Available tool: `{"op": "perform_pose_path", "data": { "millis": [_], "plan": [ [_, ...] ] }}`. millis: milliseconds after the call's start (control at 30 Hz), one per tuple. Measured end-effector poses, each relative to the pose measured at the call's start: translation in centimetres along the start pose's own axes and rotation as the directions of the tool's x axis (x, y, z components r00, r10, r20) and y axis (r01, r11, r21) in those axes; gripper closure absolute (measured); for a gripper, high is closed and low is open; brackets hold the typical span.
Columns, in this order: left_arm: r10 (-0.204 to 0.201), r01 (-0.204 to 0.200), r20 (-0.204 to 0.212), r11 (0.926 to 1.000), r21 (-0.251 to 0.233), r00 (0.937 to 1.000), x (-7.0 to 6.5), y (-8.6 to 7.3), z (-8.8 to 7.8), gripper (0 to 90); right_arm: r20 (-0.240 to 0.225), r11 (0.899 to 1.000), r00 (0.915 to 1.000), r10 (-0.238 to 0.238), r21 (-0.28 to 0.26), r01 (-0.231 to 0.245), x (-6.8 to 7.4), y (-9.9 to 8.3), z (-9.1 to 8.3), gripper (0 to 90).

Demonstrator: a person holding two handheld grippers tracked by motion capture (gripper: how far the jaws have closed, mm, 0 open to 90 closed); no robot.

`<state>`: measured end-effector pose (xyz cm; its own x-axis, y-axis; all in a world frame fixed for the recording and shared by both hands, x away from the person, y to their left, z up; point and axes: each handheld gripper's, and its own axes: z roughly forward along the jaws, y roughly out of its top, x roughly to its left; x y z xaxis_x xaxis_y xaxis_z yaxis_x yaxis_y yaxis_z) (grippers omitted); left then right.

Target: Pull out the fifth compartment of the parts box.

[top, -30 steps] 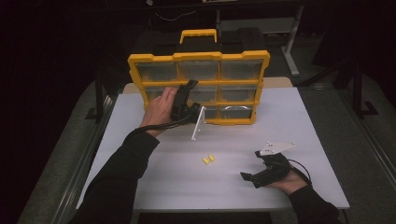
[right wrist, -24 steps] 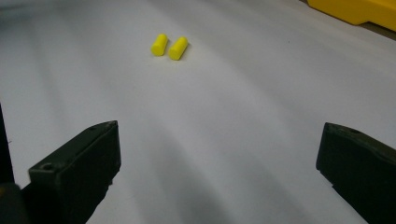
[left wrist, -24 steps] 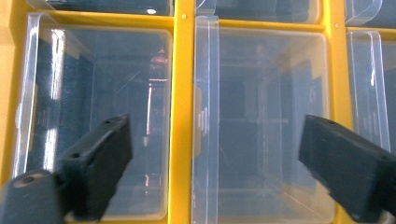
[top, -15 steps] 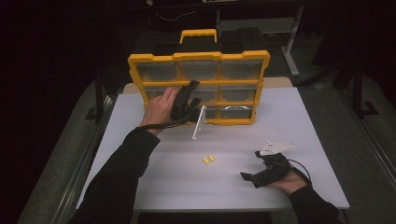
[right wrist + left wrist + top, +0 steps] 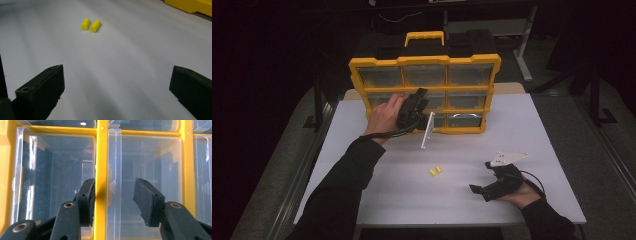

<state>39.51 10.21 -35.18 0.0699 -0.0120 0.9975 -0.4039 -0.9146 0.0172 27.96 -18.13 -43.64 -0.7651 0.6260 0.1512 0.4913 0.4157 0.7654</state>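
Observation:
A yellow organizer (image 5: 426,62) with clear drawers stands upright at the back of the white table. My left gripper (image 5: 418,100) is raised against its middle row. In the left gripper view it (image 5: 115,200) is open, and its jaws straddle a yellow divider (image 5: 101,170) and the protruding edge of a clear drawer (image 5: 145,160). Two small yellow cylinders (image 5: 435,171) lie side by side mid-table. My right gripper (image 5: 482,178) rests near the front right, wide open and empty. In the right gripper view it (image 5: 117,75) faces the cylinders (image 5: 90,25), well short of them.
The table's bare white top (image 5: 537,130) stretches to the right of the organizer. A black case (image 5: 472,42) sits behind the organizer. A metal stand leg (image 5: 526,45) rises past the table's far right corner. Dark floor surrounds the table.

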Motion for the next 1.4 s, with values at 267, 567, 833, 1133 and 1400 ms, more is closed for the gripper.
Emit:
{"op": "perform_pose_path", "data": {
  "millis": [267, 567, 833, 1133, 1400],
  "plan": [
    [0.007, -0.007, 0.0, 0.9999, 0.009, 1.0, -0.01, 0.23, -0.06, 62.7, 0.0, 1.0, 1.0, 0.0, 0.0, 0.0, 0.01, 0.0, 0.0, 0.0],
    [0.007, -0.007, 0.003, 0.9998, 0.019, 1.0, -0.06, 0.39, -0.05, 70.4, 0.0, 1.0, 1.0, 0.0, 0.0, 0.0, 0.0, 0.0, -0.02, 0.0],
    [0.007, -0.007, -0.004, 0.9997, 0.024, 1.0, -0.04, 0.49, -0.03, 75.7, 0.0, 1.0, 1.0, 0.0, 0.0, 0.0, 0.0, 0.0, -0.01, 0.0],
    [0.012, -0.011, -0.011, 0.9993, 0.034, 0.9999, -0.08, 0.59, -0.05, 79.0, 0.0, 1.0, 1.0, 0.001, 0.0, -0.001, 0.02, 0.0, -0.03, 0.0],
    [0.02, -0.019, -0.013, 0.9993, 0.033, 0.9997, -0.1, 0.61, -0.25, 79.6, 0.0, 1.0, 1.0, 0.0, -0.001, 0.0, -0.01, -0.01, -0.03, 0.0]
  ]
}}
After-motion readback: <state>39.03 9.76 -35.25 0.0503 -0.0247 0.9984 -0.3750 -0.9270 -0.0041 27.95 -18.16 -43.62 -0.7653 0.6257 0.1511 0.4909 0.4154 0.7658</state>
